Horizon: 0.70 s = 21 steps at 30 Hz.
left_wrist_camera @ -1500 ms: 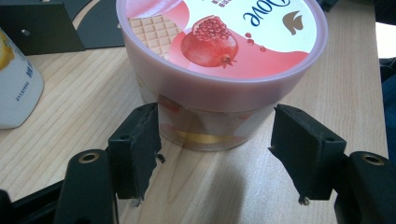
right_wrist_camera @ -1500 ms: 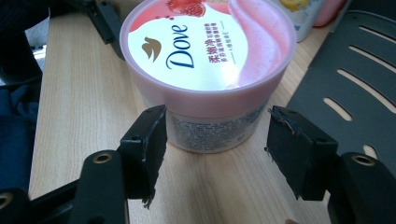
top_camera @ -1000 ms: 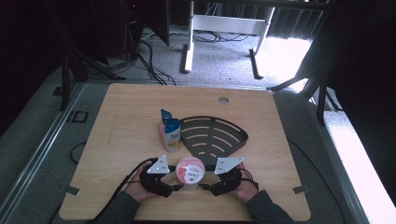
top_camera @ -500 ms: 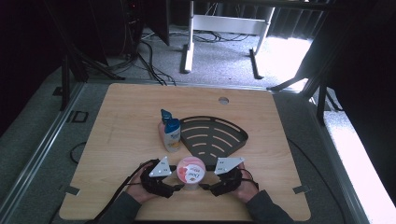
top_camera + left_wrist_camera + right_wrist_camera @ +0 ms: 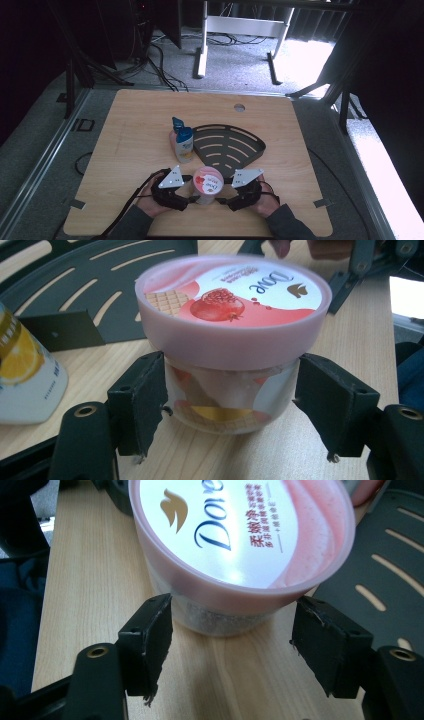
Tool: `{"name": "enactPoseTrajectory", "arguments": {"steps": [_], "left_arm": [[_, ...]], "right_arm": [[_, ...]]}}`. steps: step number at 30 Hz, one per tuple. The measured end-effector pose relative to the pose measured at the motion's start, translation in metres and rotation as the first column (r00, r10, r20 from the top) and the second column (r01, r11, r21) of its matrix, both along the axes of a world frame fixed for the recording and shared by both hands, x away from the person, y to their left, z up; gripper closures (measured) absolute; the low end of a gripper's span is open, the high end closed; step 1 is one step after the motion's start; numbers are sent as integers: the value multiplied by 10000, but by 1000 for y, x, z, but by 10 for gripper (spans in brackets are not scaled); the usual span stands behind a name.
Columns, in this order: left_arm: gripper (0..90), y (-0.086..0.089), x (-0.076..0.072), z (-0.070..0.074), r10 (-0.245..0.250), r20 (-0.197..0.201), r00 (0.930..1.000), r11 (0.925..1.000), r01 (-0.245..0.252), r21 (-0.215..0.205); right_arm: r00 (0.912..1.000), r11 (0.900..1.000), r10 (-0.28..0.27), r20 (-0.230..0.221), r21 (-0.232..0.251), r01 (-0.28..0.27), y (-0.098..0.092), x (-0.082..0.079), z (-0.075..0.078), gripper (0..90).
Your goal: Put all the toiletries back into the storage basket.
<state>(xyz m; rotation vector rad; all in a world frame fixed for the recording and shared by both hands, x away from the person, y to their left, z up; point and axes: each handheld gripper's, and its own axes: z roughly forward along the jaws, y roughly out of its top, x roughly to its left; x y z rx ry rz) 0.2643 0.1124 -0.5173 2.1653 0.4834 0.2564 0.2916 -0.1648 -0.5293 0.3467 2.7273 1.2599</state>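
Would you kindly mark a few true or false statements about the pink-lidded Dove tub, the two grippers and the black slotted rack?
1. The pink-lidded Dove tub stands upright on the wooden table. True.
2. The tub sits inside the black slotted rack. False: it stands in front of it.
3. The right gripper has jaws apart, clear of the tub. True.
4. The tub's lid is off. False: it is on.
5. The left gripper brackets the tub's body. True.
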Motion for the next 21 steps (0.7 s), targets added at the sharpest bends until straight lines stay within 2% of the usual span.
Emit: {"name": "enactPoseTrajectory", "arguments": {"steps": [8, 15, 21], "left_arm": [[290, 0, 1, -4, 11, -104, 9999, 9996, -8, 281], [290, 0, 0, -2, 34, -42, 10000, 9998, -33, 203], [289, -1, 0, -2, 129, 39, 9999, 9998, -130, 131]], "right_arm": [[10000, 10000, -29, -61, -86, 28, 2, 1, -3, 325], [9998, 9998, -71, -159, 201, 74, -1, 1, -1, 325], [9994, 9977, -157, -315, 658, 177, -5, 2, 3, 325]]}}
